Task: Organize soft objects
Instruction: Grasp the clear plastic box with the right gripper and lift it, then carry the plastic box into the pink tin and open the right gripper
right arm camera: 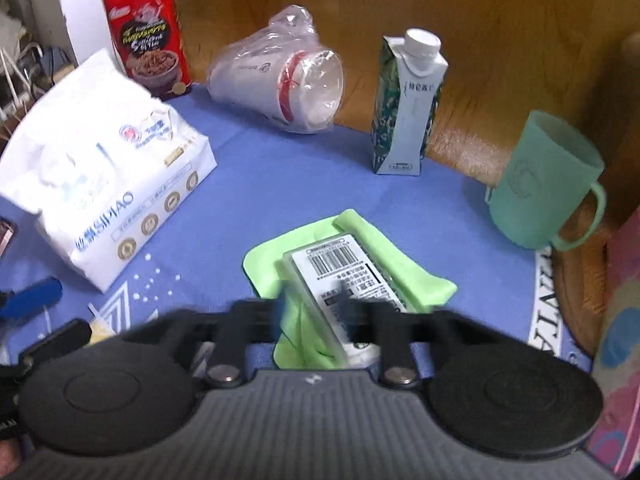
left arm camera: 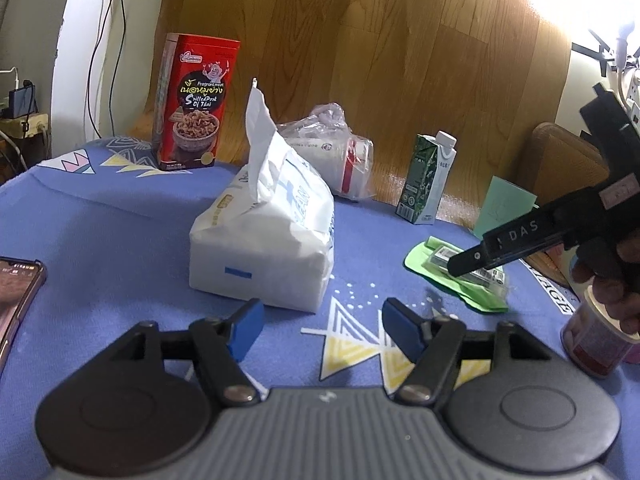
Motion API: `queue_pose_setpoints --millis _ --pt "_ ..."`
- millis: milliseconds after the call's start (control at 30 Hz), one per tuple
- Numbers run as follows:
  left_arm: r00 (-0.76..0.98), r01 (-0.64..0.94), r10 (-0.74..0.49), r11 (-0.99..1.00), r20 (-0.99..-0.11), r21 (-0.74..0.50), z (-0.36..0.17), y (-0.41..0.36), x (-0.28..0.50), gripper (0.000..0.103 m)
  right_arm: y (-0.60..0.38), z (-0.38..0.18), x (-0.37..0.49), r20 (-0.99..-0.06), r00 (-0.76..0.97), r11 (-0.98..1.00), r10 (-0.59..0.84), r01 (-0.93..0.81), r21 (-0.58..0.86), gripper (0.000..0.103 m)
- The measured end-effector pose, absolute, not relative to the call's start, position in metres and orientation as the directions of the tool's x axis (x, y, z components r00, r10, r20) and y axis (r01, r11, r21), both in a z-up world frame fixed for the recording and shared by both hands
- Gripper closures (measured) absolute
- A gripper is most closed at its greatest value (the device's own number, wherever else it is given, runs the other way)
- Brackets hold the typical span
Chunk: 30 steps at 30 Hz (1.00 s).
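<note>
A white tissue pack (left arm camera: pixel 268 236) lies on the blue cloth, just ahead of my left gripper (left arm camera: pixel 320 326), which is open and empty; the pack also shows in the right wrist view (right arm camera: pixel 108 184). A green cloth (right arm camera: pixel 376 256) with a clear barcode-labelled packet (right arm camera: pixel 344 280) on it lies right in front of my right gripper (right arm camera: pixel 312 312). The right gripper's jaws are blurred and stand on either side of the packet's near end; I cannot tell whether they grip it. In the left wrist view the right gripper (left arm camera: pixel 472 260) hovers over the green cloth (left arm camera: pixel 448 276).
A red snack box (left arm camera: pixel 192 104) stands at the back left. A bagged stack of paper cups (right arm camera: pixel 288 76) lies on its side. A drink carton (right arm camera: pixel 404 108) stands behind. A green mug (right arm camera: pixel 544 180), a phone (left arm camera: pixel 16 296) and a small jar (left arm camera: pixel 596 340) sit at the edges.
</note>
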<state>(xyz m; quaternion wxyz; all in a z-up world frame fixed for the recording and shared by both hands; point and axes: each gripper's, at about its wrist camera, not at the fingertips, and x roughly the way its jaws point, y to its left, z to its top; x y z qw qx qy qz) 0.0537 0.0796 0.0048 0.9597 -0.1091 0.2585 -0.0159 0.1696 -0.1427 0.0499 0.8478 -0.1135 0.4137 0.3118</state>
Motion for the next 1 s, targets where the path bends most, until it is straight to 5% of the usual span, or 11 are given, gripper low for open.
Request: queue_pose_setpoints --millis 167,367,600,800,1000 --pt "0.868 -0.025 -0.090 0.974 -0.488 -0.224 0.005 0.080 0.054 0.036 -0.128 0.042 0.178 -0.798 0.484 0.759 0.358 -0.649 -0.053 0.043" --pt "0.872 -0.023 -0.087 0.976 -0.482 -0.217 0.005 0.078 0.053 0.036 -0.138 0.026 0.191 -0.821 0.430 0.765 0.375 -0.644 0.012 0.030" --pt "0.874 -0.026 -0.089 0.973 -0.477 -0.229 0.005 0.080 0.052 0.034 -0.145 0.048 0.167 -0.766 0.486 0.773 0.421 -0.634 0.023 0.046" --pt "0.877 -0.012 -0.118 0.964 -0.465 -0.267 0.005 0.086 0.050 0.031 -0.175 0.064 0.094 -0.689 0.466 0.681 0.555 -0.730 0.054 0.046" --pt "0.855 0.069 -0.182 0.968 -0.486 -0.242 0.007 0.074 0.048 0.031 -0.216 0.022 0.019 -0.669 0.538 0.689 0.513 -0.723 -0.053 0.044"
